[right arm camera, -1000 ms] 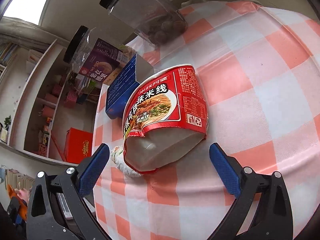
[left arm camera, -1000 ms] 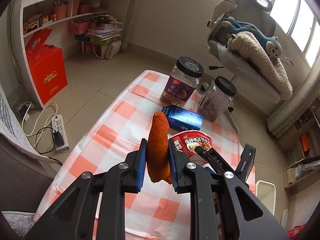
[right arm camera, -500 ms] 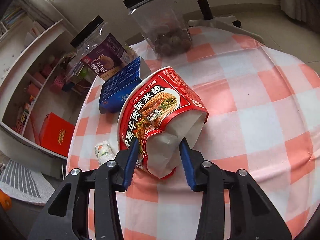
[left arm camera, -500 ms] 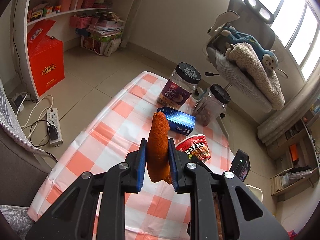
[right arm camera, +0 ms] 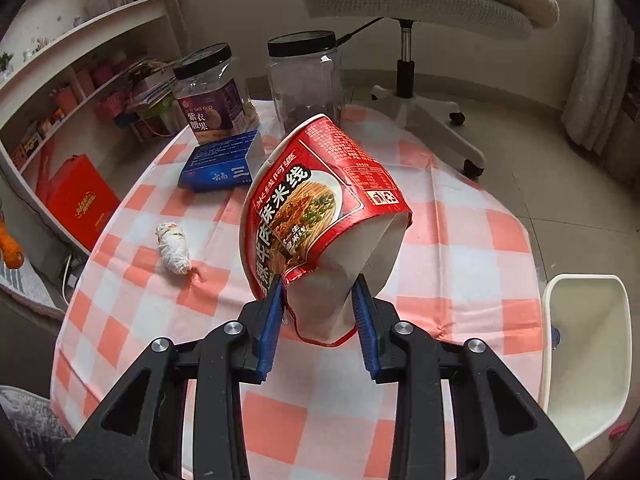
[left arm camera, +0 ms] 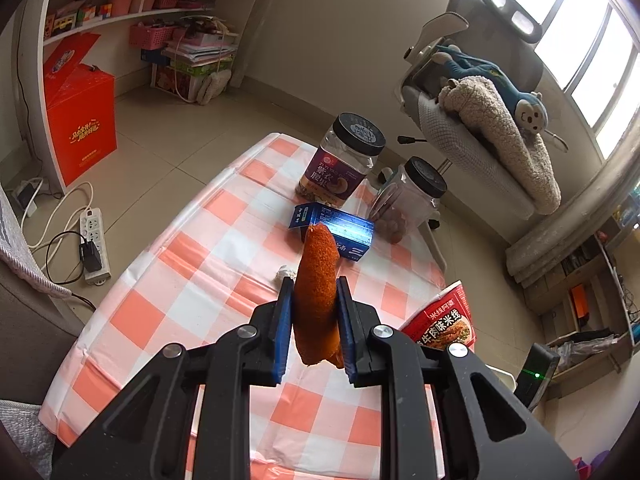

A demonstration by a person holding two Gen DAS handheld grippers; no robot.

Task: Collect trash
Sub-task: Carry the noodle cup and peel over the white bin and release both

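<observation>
The right gripper [right arm camera: 317, 312] has just squeezed shut on the squashed noodle cup [right arm camera: 320, 216] and lifted it off the checked table [right arm camera: 460, 248], ready for the white bin [right arm camera: 588, 364], while the left gripper [left arm camera: 314, 316] pinches orange peel [left arm camera: 318, 296], and a paper wad [right arm camera: 173, 247] waits farther back.

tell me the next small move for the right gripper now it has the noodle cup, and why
Probably swing the right gripper toward the white bin beside the table. Its jaws have just been closing and now pinch the crushed noodle cup, already lifted clear of the checked tablecloth.
</observation>
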